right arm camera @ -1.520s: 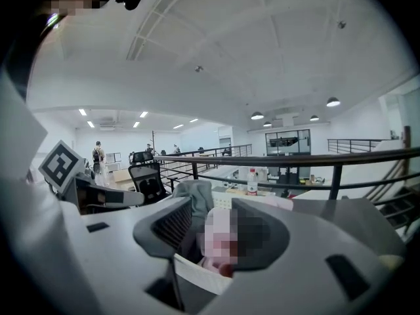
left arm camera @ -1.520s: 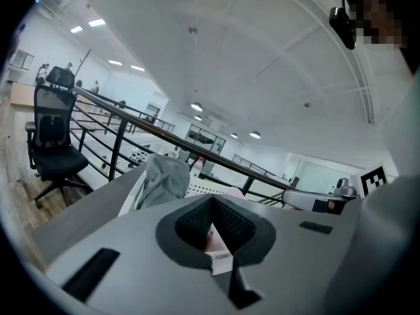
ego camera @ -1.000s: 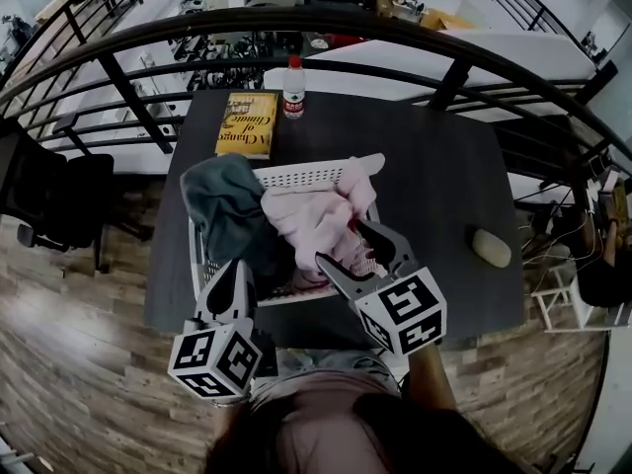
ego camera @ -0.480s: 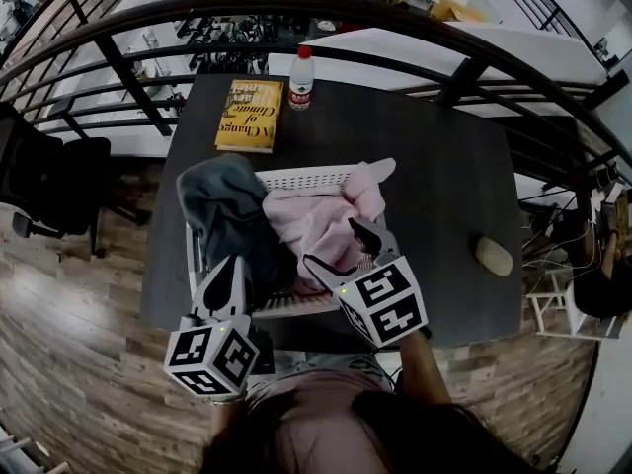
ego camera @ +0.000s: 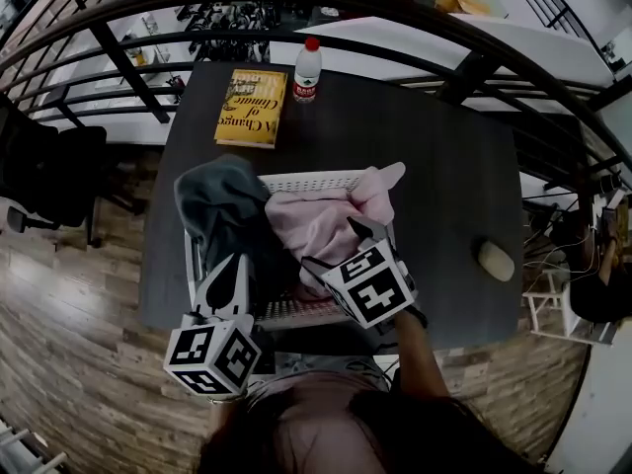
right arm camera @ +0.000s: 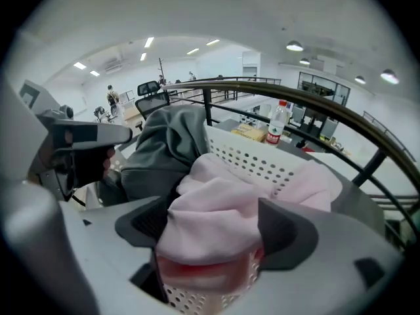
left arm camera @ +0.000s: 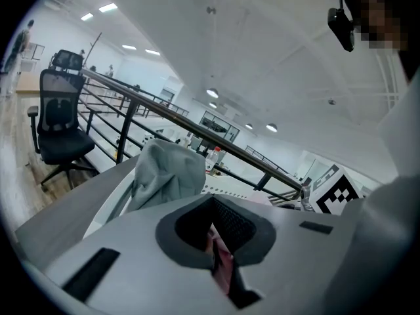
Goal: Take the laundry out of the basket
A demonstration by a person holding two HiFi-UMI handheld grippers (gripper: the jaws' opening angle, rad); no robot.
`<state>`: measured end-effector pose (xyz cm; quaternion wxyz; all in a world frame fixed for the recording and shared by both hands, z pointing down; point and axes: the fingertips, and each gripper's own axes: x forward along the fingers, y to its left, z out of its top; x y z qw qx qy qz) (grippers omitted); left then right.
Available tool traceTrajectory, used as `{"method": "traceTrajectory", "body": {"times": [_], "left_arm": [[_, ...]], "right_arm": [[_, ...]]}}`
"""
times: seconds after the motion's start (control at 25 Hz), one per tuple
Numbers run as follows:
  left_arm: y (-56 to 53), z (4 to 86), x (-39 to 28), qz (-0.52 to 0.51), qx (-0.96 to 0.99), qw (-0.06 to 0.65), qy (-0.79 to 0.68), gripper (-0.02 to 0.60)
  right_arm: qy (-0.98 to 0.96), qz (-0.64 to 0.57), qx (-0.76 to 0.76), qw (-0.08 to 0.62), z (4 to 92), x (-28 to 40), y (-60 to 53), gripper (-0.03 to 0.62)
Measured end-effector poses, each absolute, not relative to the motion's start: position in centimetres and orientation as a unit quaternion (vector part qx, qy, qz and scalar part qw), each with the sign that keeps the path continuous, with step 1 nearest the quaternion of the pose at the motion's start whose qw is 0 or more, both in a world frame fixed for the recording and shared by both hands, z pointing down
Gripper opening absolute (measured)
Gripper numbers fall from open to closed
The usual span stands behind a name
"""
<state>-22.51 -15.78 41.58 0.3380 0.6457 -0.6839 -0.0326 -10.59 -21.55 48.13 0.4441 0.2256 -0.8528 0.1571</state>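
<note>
Your right claw [ego camera: 328, 242], jaws just opened wide, straddles the pink garment [ego camera: 308, 215] in the basket [ego camera: 306, 179], nearer than your shut left claw [ego camera: 237, 263].

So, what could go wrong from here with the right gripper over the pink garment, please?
The right gripper has just been opening its jaws, with the pink garment between them. The perforated basket rim sits right under them, so closing could pinch it and drag the basket. The grey garment, draped over the rim beside the pink one, might get pulled off too.

Book [ego camera: 253, 108] (yellow): "A Change of Climate"
</note>
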Motion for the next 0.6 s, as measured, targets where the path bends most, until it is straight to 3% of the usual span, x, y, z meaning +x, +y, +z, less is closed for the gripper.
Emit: {"method": "traceTrajectory", "body": {"times": [0.6], "left_arm": [[-17.2,43.0,-23.6,-0.035,0.643,0.358,-0.677,-0.002]], "right_arm": [[-0.789,0.187,0.205,0.548,55.4,-11.1,-22.1,0.41]]}}
